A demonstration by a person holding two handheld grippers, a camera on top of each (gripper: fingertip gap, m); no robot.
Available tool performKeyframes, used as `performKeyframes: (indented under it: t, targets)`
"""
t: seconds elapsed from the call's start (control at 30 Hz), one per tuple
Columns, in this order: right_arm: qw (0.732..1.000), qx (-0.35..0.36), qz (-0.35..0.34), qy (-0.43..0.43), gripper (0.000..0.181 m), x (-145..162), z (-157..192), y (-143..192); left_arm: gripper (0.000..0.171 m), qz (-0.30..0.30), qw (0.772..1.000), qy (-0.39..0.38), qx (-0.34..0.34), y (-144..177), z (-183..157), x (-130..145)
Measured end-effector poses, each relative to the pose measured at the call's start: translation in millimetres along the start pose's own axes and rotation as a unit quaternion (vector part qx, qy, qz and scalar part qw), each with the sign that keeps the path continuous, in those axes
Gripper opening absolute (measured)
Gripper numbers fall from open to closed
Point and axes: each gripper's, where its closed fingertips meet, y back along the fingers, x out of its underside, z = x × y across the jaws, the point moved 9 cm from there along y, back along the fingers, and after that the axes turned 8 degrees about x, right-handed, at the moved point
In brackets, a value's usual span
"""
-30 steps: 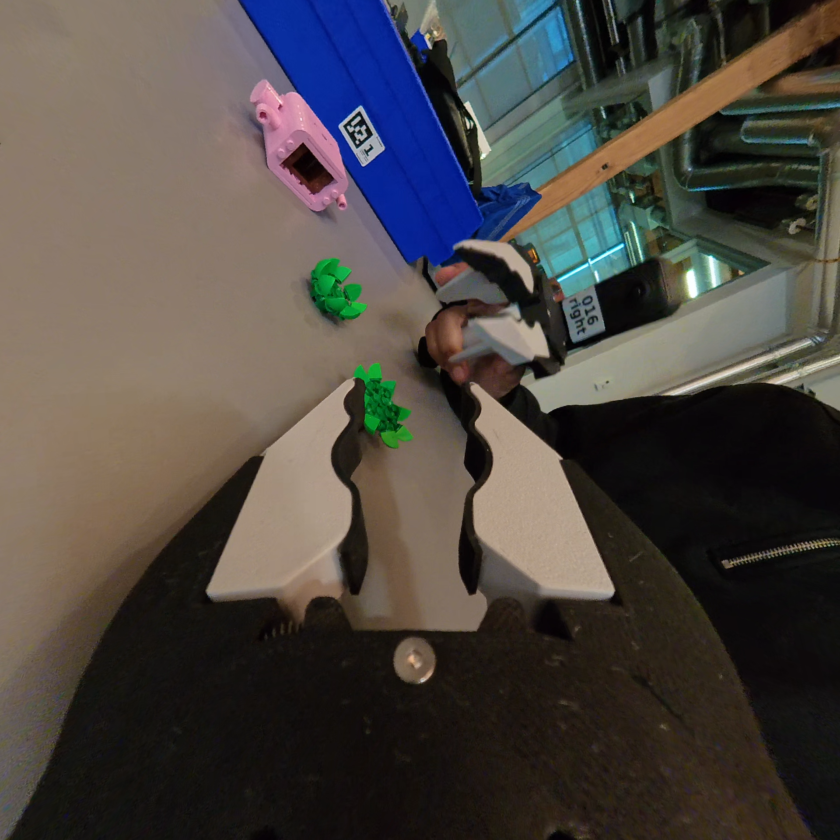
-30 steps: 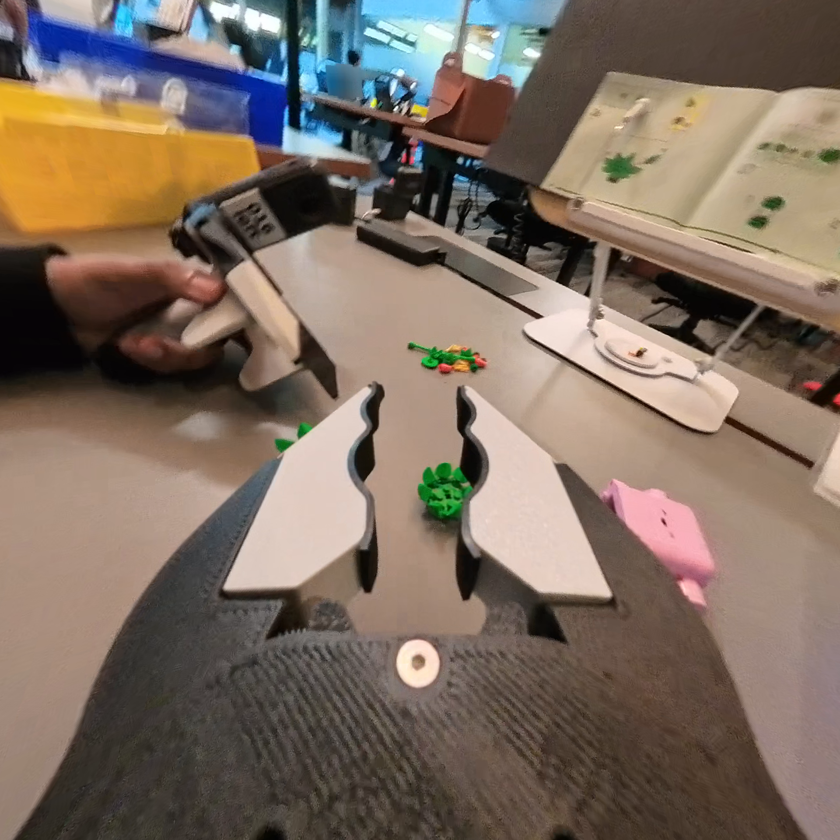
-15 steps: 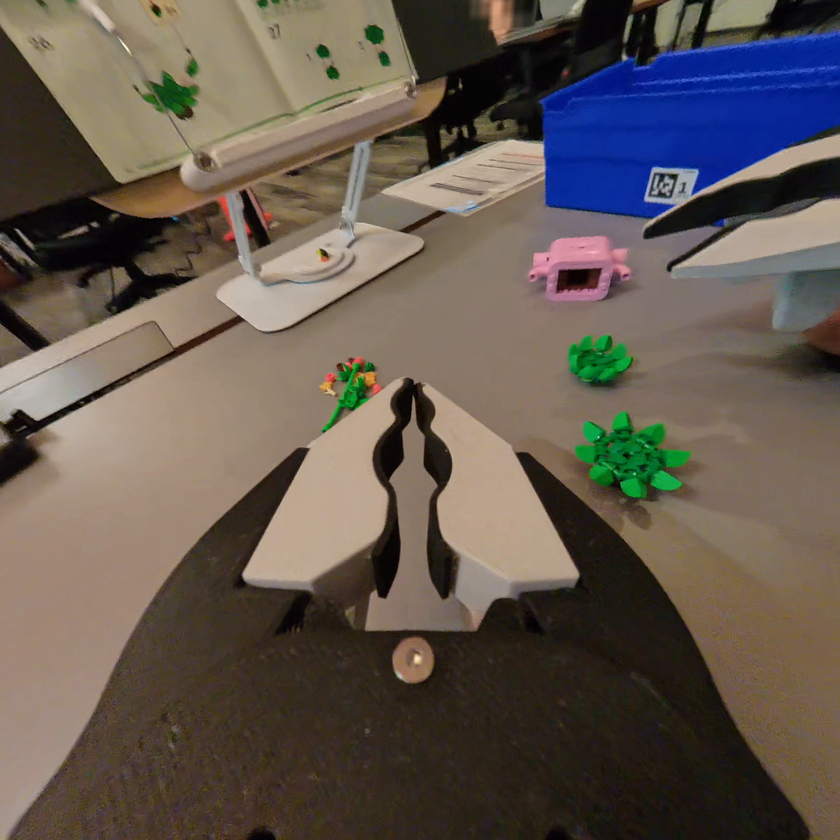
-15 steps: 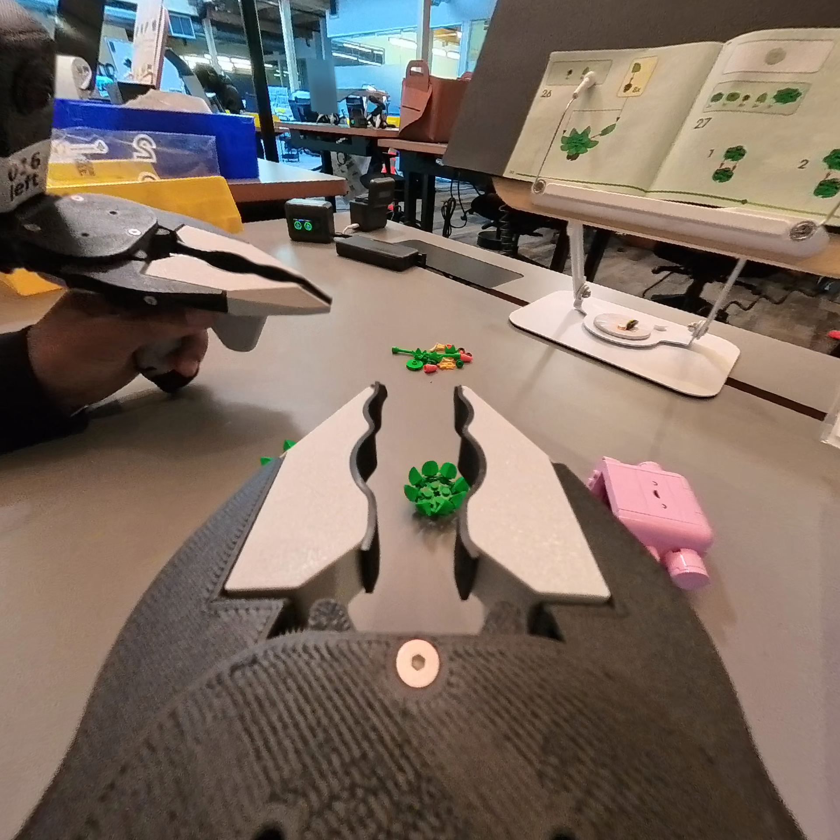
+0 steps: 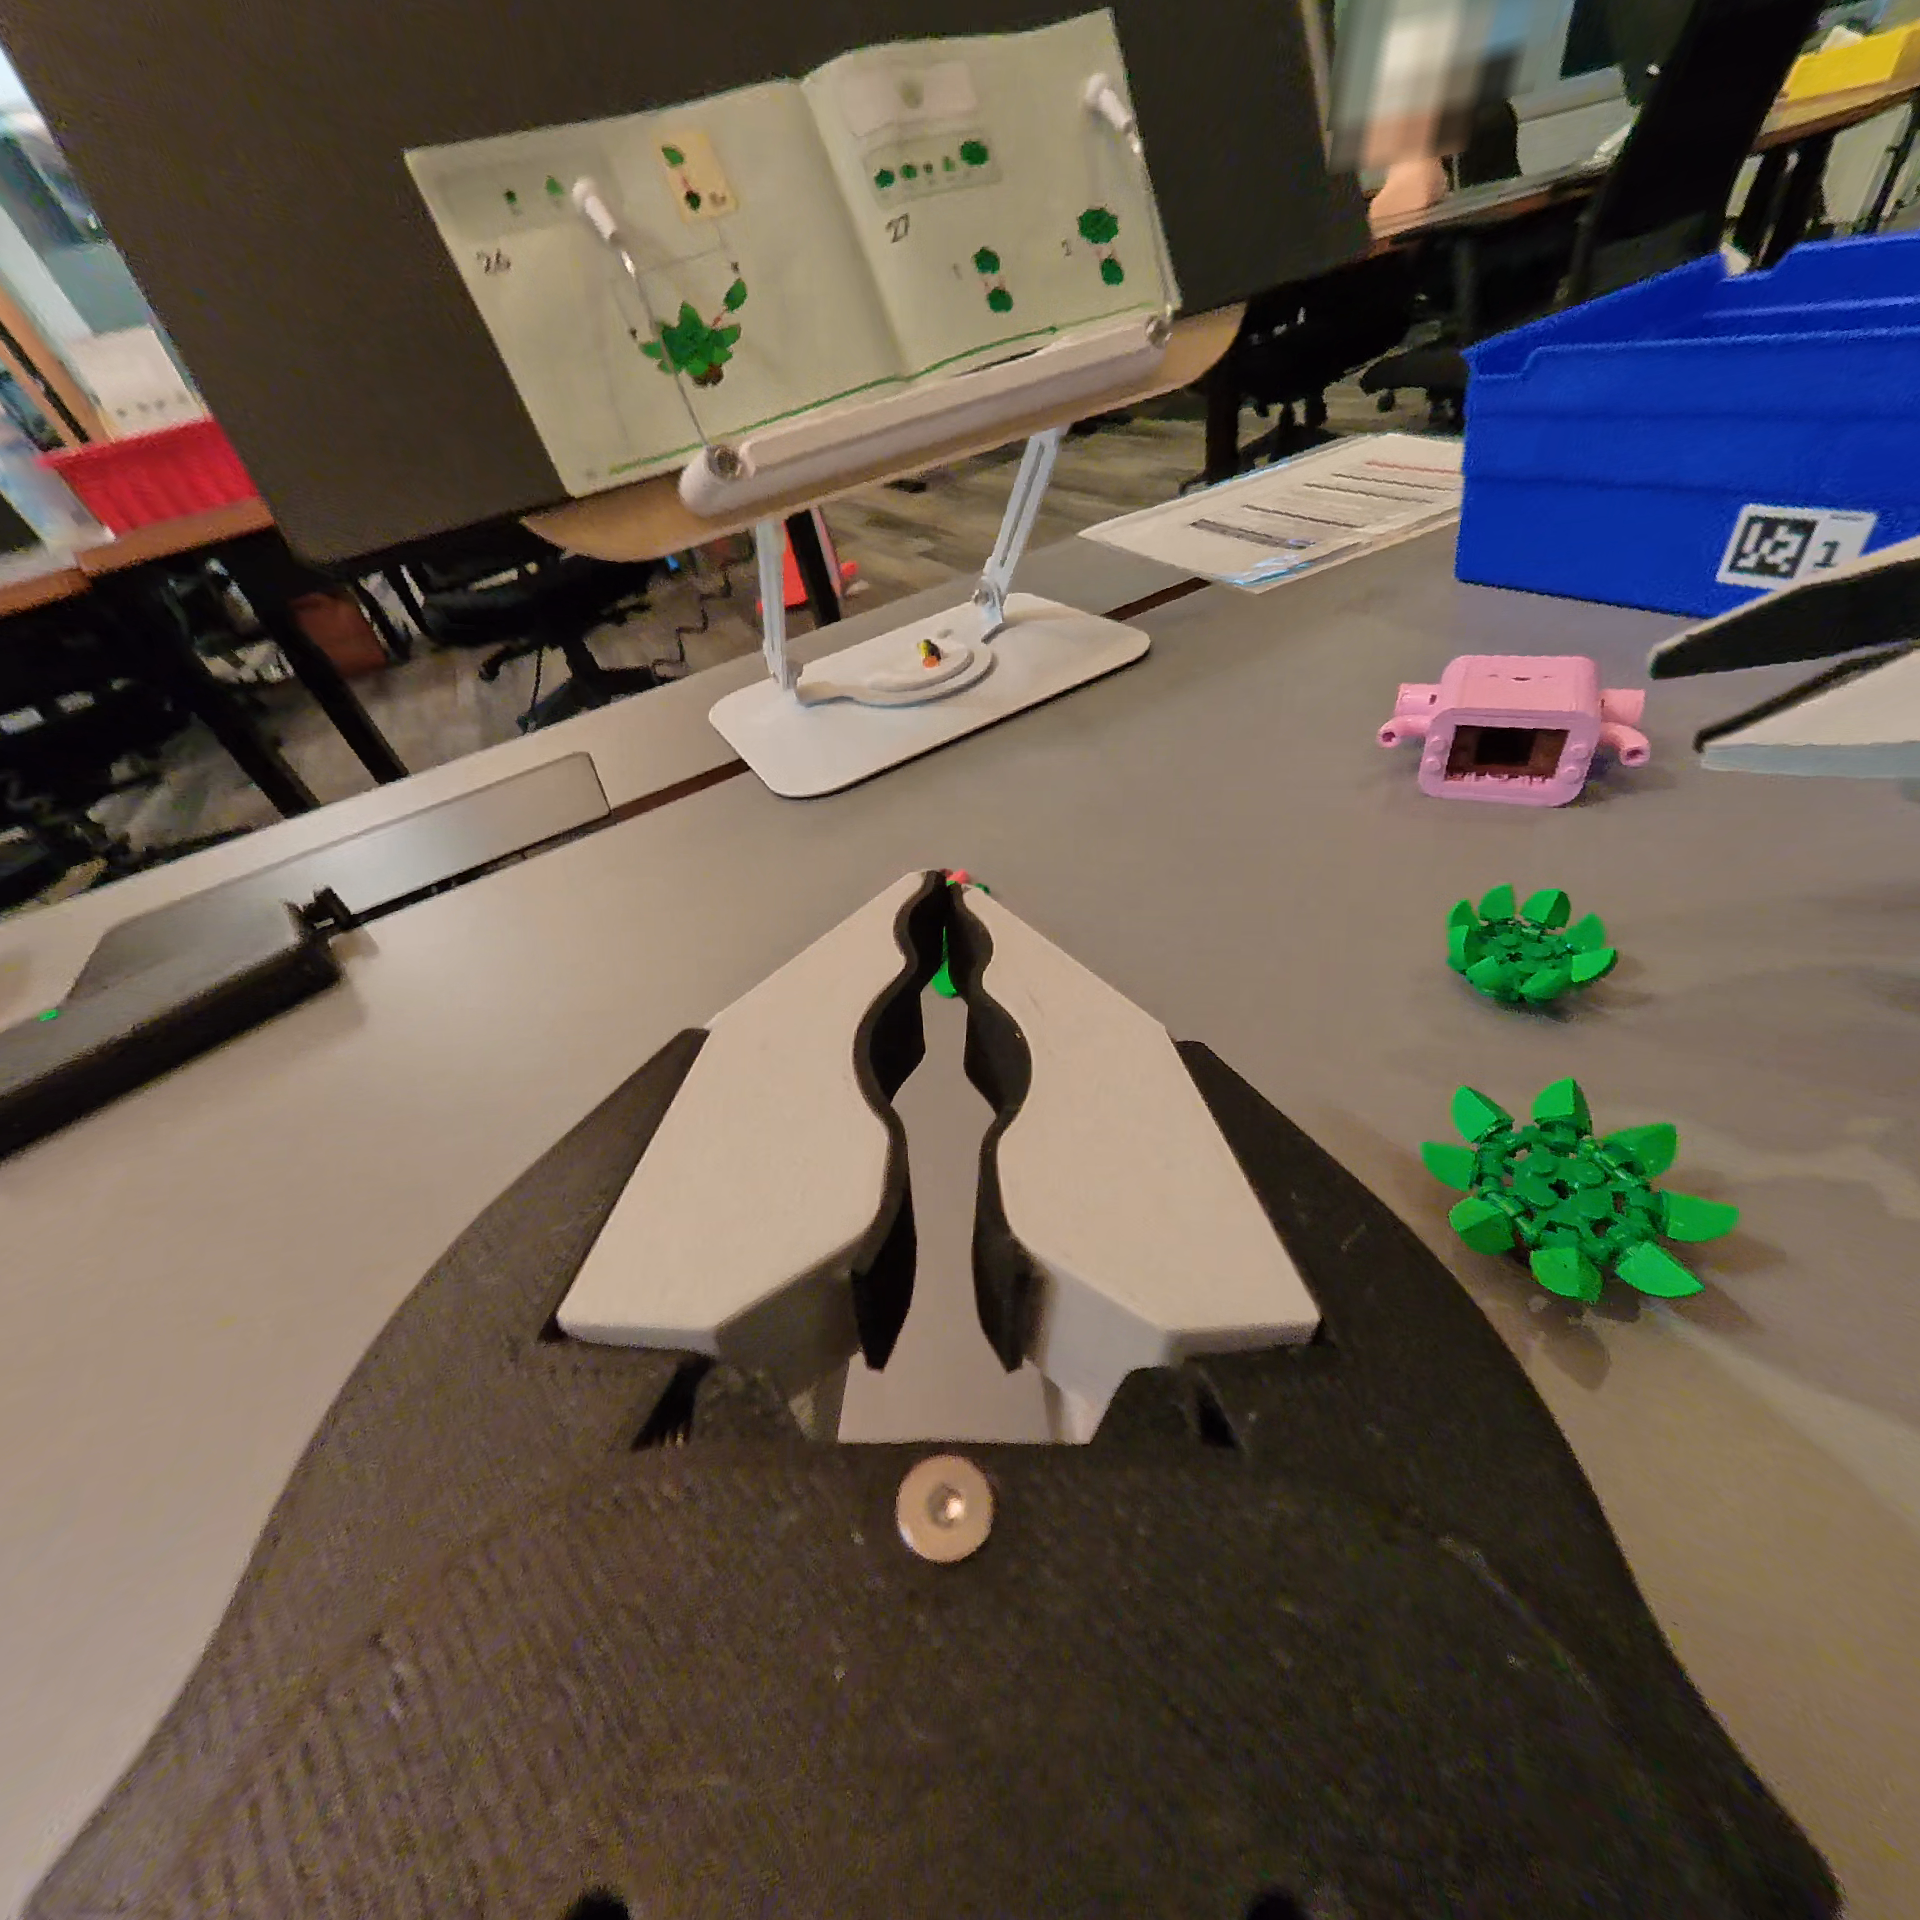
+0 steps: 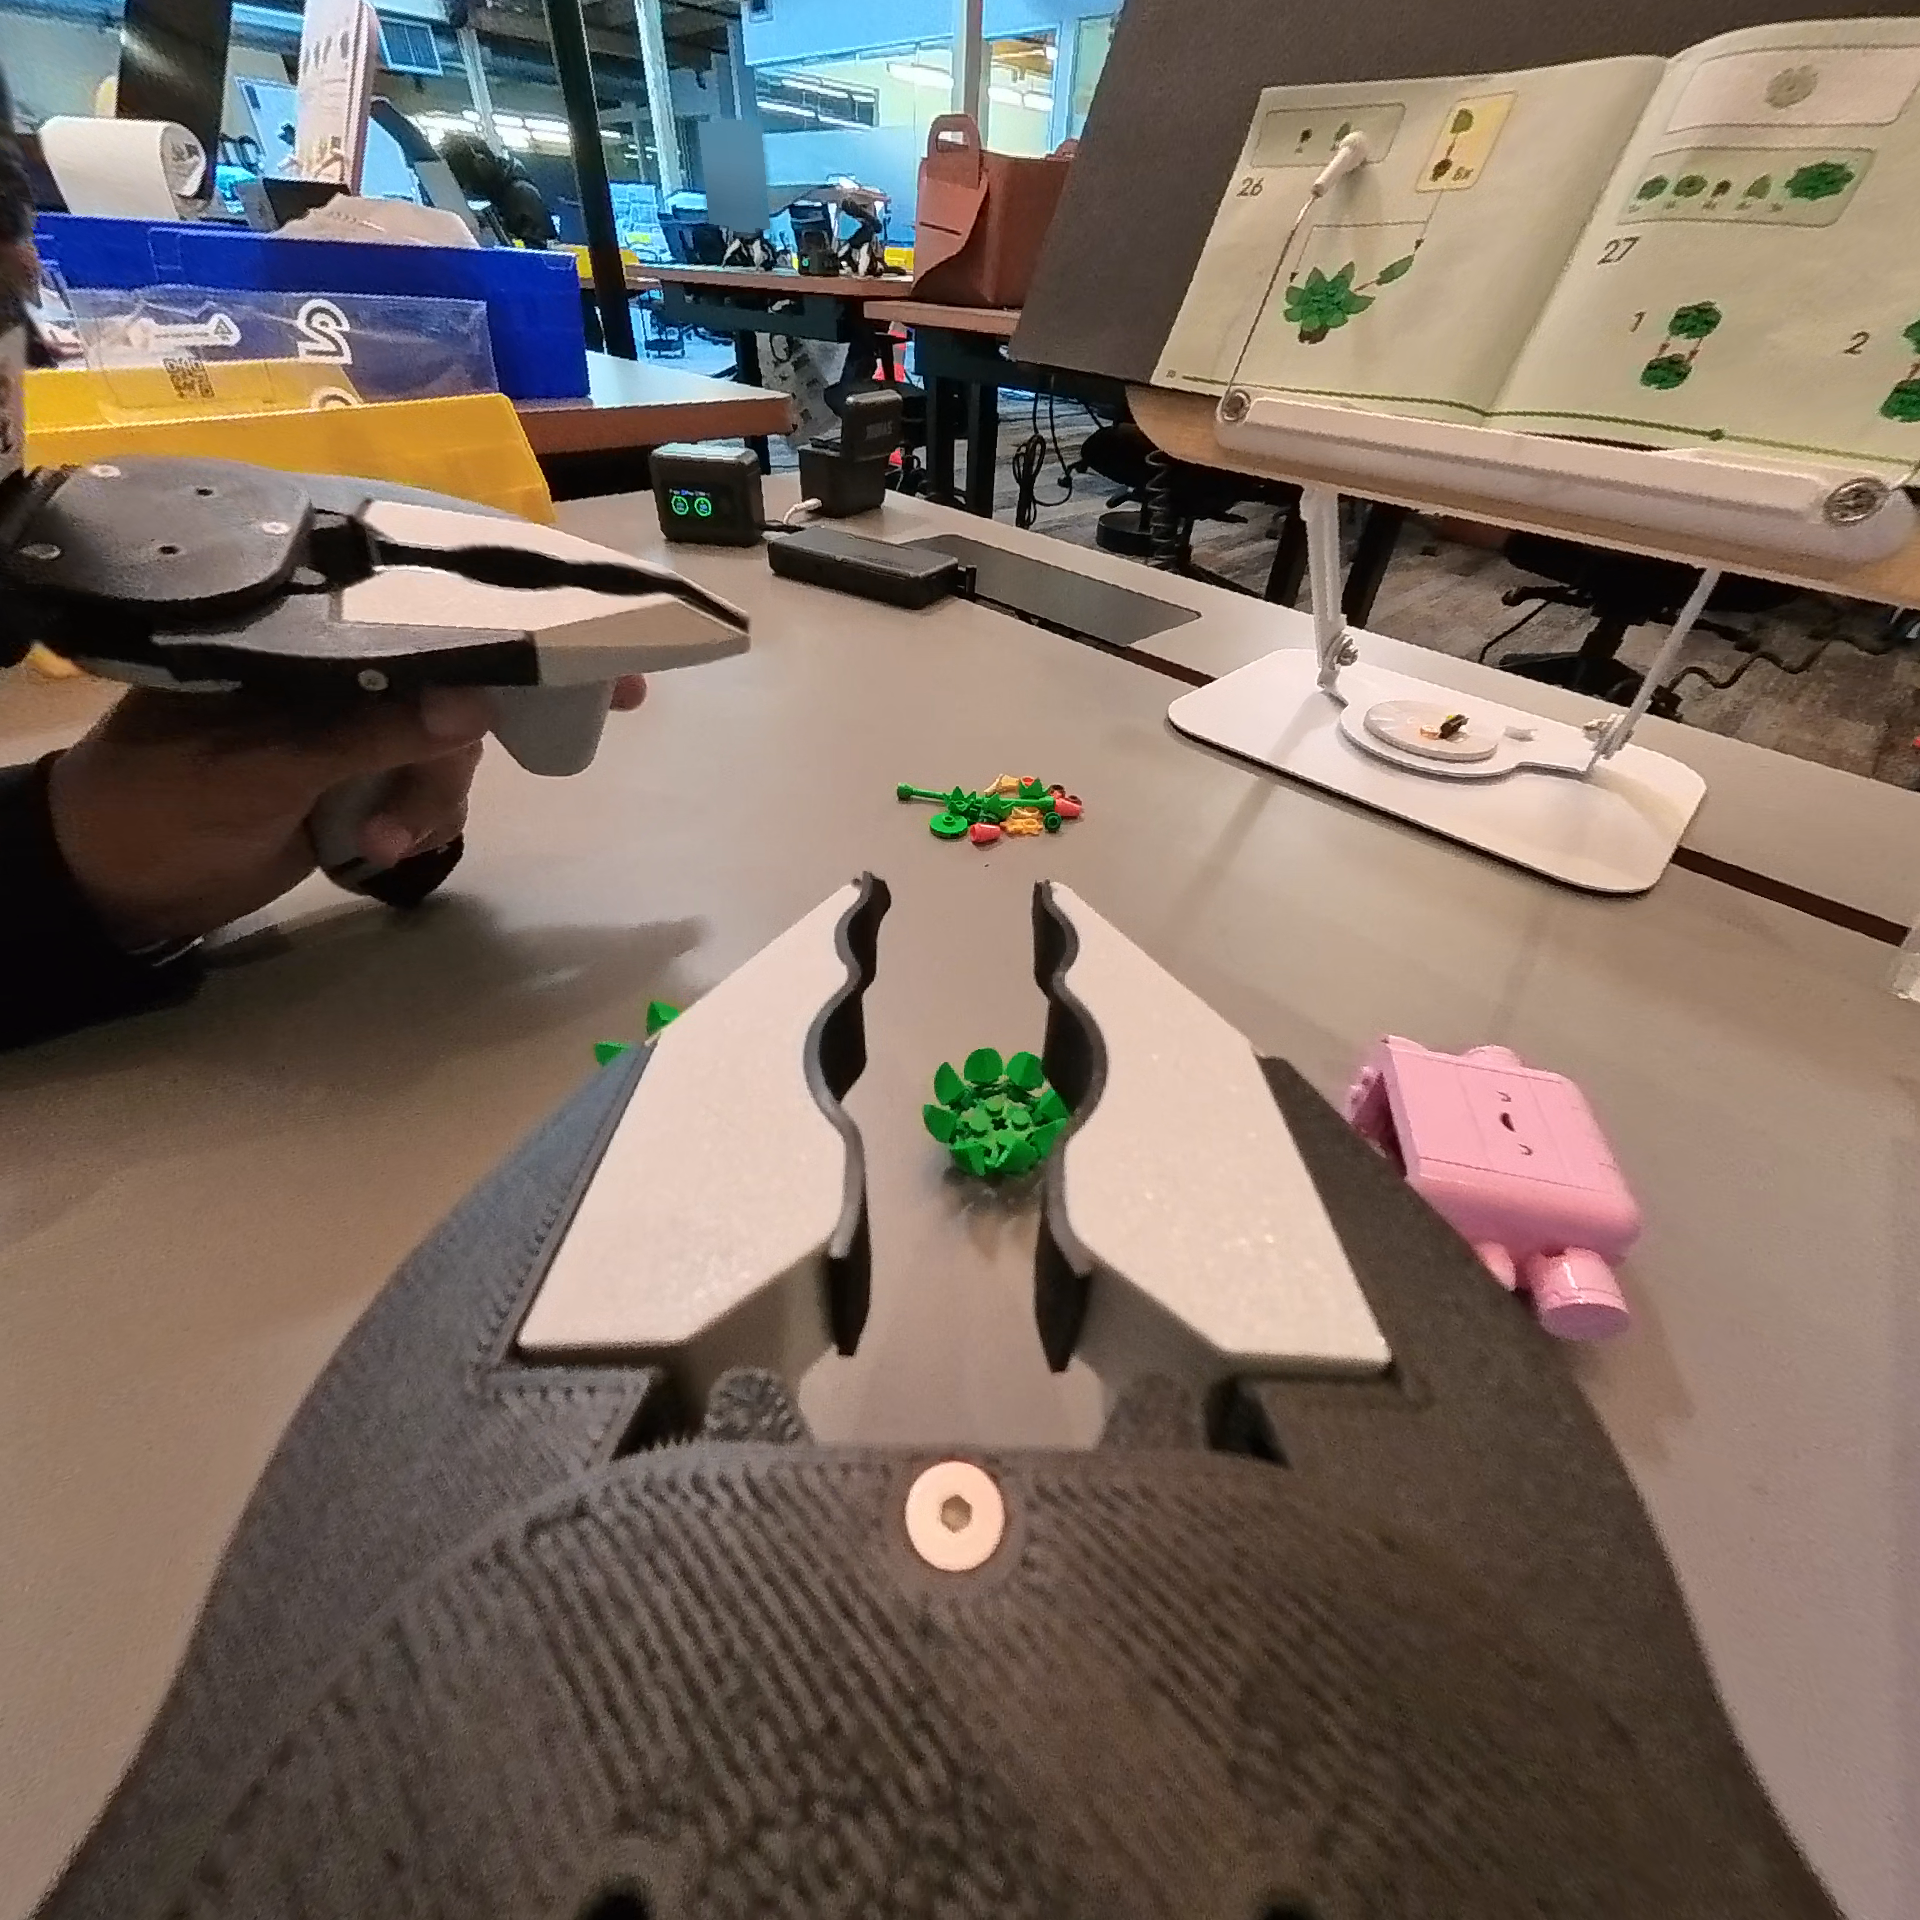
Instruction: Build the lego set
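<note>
My left gripper (image 5: pixel 945 885) is shut and empty, held level above the grey table; it also shows in the right wrist view (image 6: pixel 727 623). It points at a small pile of loose green, red and orange pieces (image 6: pixel 992 810), mostly hidden behind its tips in the left wrist view. My right gripper (image 6: pixel 956 894) is open, with a small green leaf rosette (image 6: pixel 992 1122) on the table between its fingers, untouched. A larger green leaf rosette (image 5: pixel 1574 1195) lies near it, and a pink brick pot (image 5: pixel 1507 727) lies on its side to the right.
An open instruction book (image 5: pixel 810 239) rests on a white stand (image 5: pixel 935 686) at the back. A blue bin (image 5: pixel 1704 416) stands back right, with a yellow bin (image 6: pixel 281 436) and black devices (image 6: pixel 862 561) at the far left. A hand (image 6: pixel 239 800) holds the left gripper. The gap from one gripper's tips to the other's is roughly 15 cm.
My left gripper has turned from a sideways tilt to level, shut its fingers and swung away from the larger rosette towards the loose pieces. The right gripper has barely moved.
</note>
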Motion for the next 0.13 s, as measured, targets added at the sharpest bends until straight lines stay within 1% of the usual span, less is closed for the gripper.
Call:
performKeyframes:
  t: [0.07,0.13]
  targets:
    - [1.000,-0.001,0.002,0.004,0.028,0.2,0.9,-0.5,0.000,0.013,1.000,0.005,0.000,-2.5,0.7,0.8]
    - [1.000,-0.002,0.003,0.007,0.028,0.3,1.7,-0.6,0.000,0.019,1.000,-0.006,-0.002,-4.0,-1.6,1.0]
